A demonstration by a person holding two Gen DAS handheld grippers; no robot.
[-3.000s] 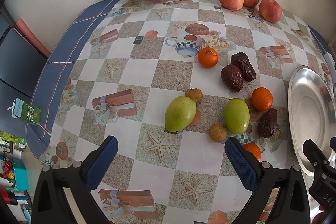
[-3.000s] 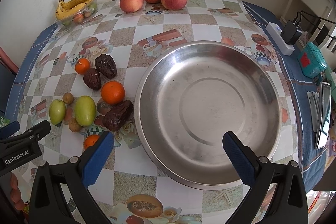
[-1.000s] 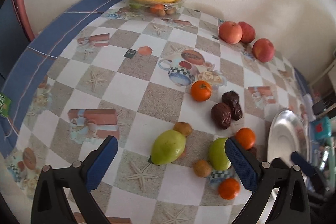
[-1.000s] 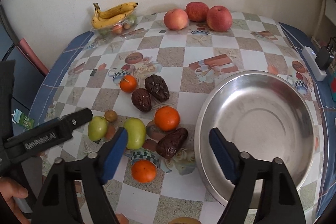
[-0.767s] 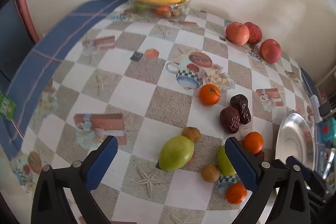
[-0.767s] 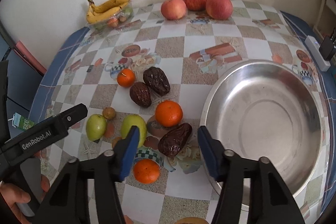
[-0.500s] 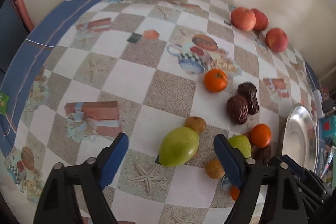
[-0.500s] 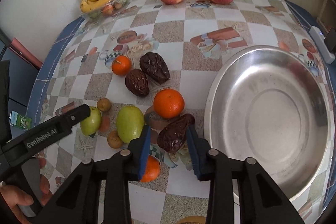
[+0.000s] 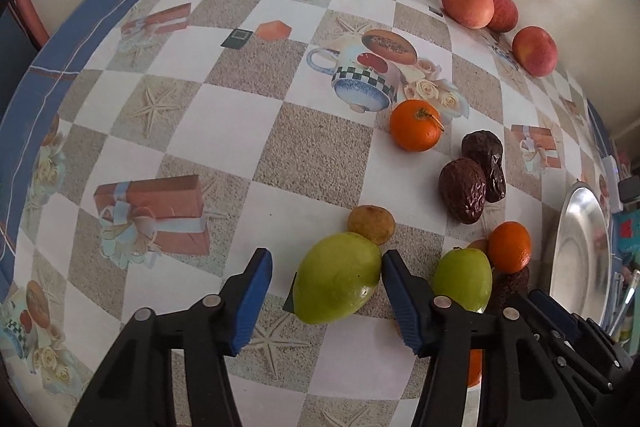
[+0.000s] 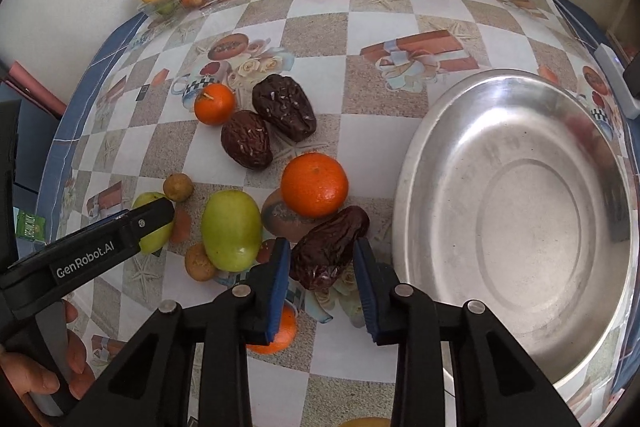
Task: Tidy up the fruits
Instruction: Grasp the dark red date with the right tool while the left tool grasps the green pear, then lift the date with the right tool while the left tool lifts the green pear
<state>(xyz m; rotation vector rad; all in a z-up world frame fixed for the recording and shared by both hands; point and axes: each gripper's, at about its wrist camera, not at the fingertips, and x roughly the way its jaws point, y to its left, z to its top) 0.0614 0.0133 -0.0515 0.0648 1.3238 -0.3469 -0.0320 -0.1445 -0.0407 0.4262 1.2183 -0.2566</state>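
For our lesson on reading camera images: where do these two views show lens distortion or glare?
Left wrist view: the checked tablecloth bulges, its straight squares curving, corners black; a small highlight on the green fruit. Right wrist view: same fisheye bulge; the steel bowl shows soft reflections, no harsh glare.

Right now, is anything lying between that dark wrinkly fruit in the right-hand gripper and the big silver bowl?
Nothing visible does. The dark wrinkled fruit sits between the right gripper fingers, and only bare tablecloth separates it from the metal bowl. The orange lies behind it, off that path.
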